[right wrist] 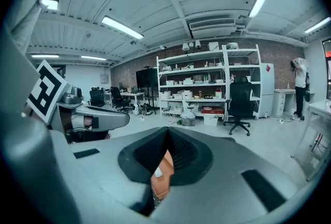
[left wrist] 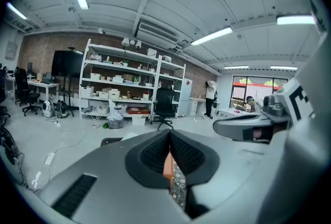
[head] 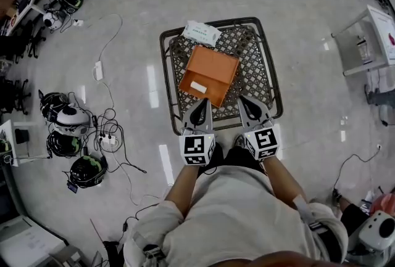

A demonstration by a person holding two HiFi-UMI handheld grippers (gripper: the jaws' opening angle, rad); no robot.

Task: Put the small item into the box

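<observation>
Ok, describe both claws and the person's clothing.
Both the left claw and right claw are grey, wedge-shaped, with black ribbed pads. Each carries a white cube printed with black square markers. The person wears a pale short-sleeved top.

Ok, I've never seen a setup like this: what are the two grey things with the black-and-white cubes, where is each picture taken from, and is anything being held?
There is no robot here. A person holds a two-jaw gripper in each hand, and the marker cubes are part of those tools. The head view looks down from a camera on the person's head, with the left gripper at its left and the right gripper beside it. The other two pictures come from cameras riding on each gripper, looking along its jaws. Below is a dark metal-framed lattice table carrying a flat orange cardboard box and, at its far edge, a white and green soft packet. Both grippers' jaws are together and hold nothing.
</observation>
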